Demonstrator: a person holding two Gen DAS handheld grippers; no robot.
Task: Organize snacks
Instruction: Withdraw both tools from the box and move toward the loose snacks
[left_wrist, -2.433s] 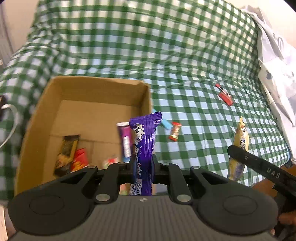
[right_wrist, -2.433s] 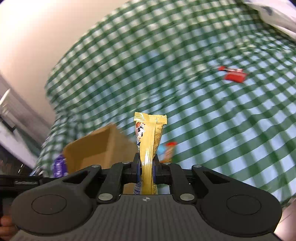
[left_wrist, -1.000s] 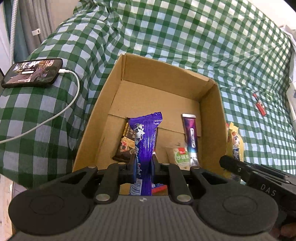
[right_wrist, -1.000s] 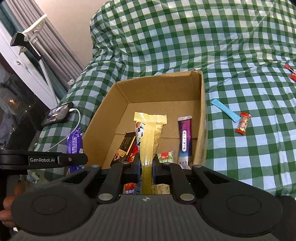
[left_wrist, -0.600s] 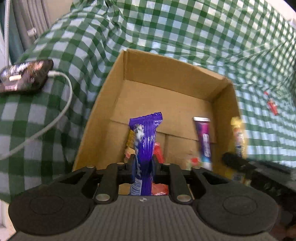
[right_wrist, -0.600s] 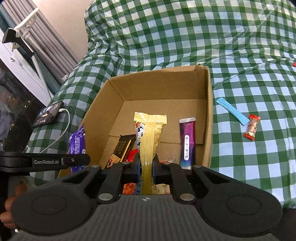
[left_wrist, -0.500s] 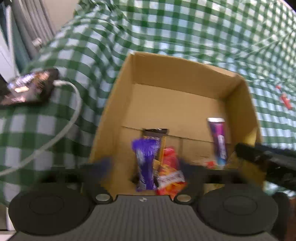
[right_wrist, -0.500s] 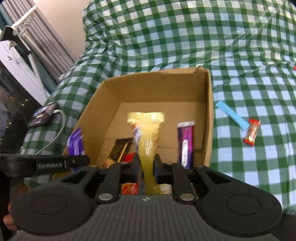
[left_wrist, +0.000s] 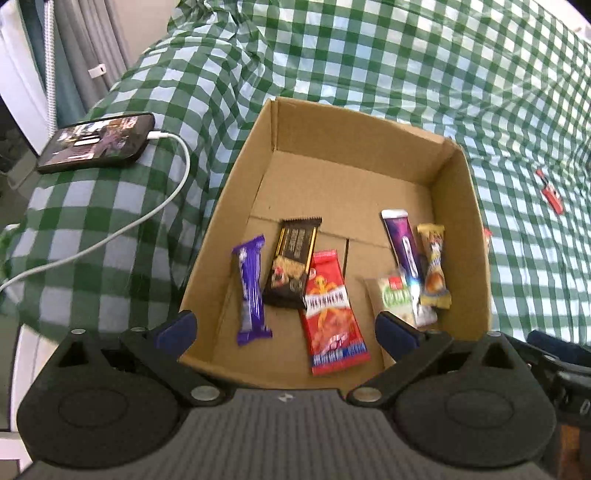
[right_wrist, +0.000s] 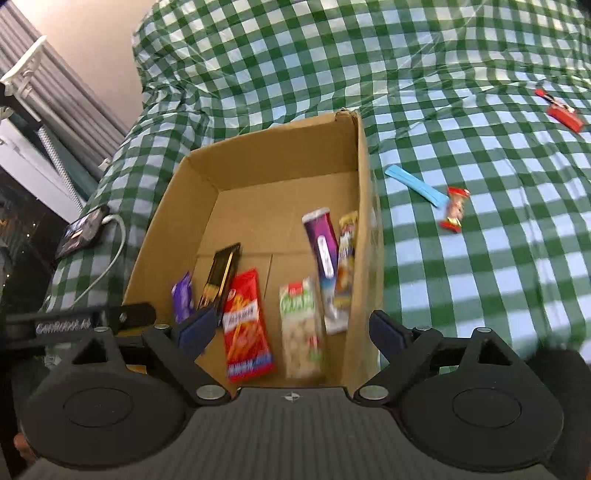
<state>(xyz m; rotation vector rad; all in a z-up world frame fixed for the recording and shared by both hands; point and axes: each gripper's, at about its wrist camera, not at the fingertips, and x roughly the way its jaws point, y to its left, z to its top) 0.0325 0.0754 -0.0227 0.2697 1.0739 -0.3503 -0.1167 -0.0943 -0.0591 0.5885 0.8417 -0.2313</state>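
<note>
This looks like a home, most likely a bedroom. A green-and-white checked cloth (left_wrist: 369, 55) lies rumpled over a soft, rounded bed. A cardboard box (left_wrist: 476, 236) holding snack packets sits on it. Left of the box a phone (left_wrist: 96, 142) lies charging on a white cable (left_wrist: 155, 210). Beyond the phone, grey pleated curtains (left_wrist: 85, 48) hang at a window, next to a plain pale wall (right_wrist: 103, 33). Right of the box, small wrapped sweets (right_wrist: 454, 208) are scattered on the cloth.

Right gripper (right_wrist: 291, 332) fingers spread, just opened; yellow bar (right_wrist: 345, 258) in box (right_wrist: 364, 177).
</note>
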